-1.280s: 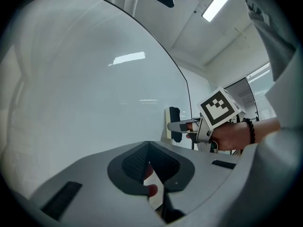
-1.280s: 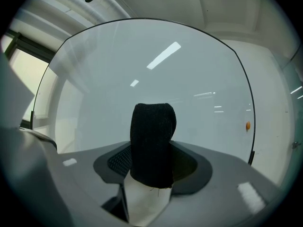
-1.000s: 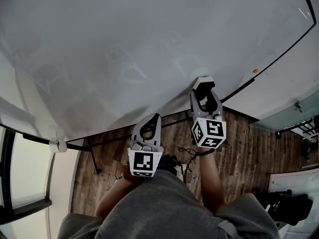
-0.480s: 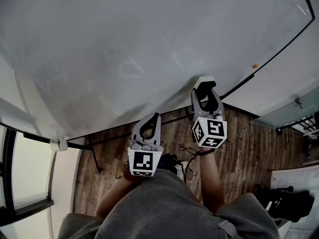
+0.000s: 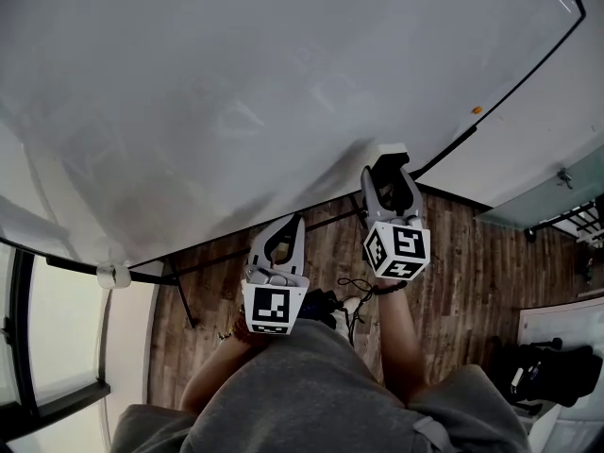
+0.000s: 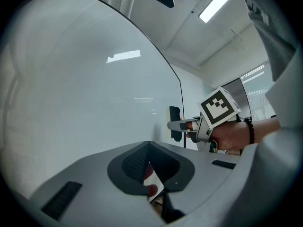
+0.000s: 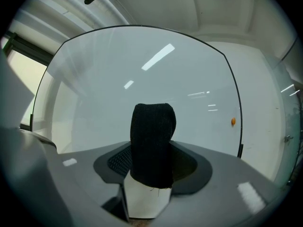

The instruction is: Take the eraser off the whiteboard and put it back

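The right gripper (image 5: 389,179) is clamped on the eraser (image 7: 152,145), whose black felt stands up between the jaws with the white body below. It sits at the lower centre of the whiteboard (image 5: 283,83), but no view settles whether felt and board touch. A small orange spot (image 7: 233,121) near the board's right edge is too small to identify. The left gripper (image 6: 148,148), lower in the head view, has its jaws pressed together on nothing. The person's sleeves are cut off at the bottom.
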A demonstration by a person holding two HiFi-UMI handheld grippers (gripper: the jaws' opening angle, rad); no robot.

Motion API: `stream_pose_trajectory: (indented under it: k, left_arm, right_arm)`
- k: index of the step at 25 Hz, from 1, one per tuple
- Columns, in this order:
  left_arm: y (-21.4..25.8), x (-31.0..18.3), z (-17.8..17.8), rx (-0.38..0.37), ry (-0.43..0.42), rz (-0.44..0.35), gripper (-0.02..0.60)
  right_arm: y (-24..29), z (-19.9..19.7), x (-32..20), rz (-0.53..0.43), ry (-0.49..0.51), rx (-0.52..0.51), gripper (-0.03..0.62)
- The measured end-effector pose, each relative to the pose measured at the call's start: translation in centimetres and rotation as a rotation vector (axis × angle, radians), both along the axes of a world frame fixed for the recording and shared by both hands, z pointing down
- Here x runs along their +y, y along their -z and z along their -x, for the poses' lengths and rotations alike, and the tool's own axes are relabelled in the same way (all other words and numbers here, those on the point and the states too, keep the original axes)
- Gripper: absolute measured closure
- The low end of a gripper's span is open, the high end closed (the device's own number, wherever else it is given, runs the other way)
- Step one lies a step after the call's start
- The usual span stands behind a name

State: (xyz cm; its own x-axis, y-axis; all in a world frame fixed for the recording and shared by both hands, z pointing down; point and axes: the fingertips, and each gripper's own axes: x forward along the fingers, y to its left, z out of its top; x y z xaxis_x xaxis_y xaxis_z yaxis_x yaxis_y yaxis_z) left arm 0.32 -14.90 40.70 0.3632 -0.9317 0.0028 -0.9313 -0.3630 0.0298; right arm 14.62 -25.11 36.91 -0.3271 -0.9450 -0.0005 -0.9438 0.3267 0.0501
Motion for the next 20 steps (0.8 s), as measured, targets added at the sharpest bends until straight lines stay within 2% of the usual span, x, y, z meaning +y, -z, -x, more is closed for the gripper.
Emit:
stream_pose_trajectory:
  k: [20]
  left_arm:
    - [-1.3, 3.9, 0.7, -0.015, -0.051, 0.041, 0.575]
  right_arm:
    - [-2.1, 0.2, 4.6, 0.037, -0.053, -0.001, 0.358]
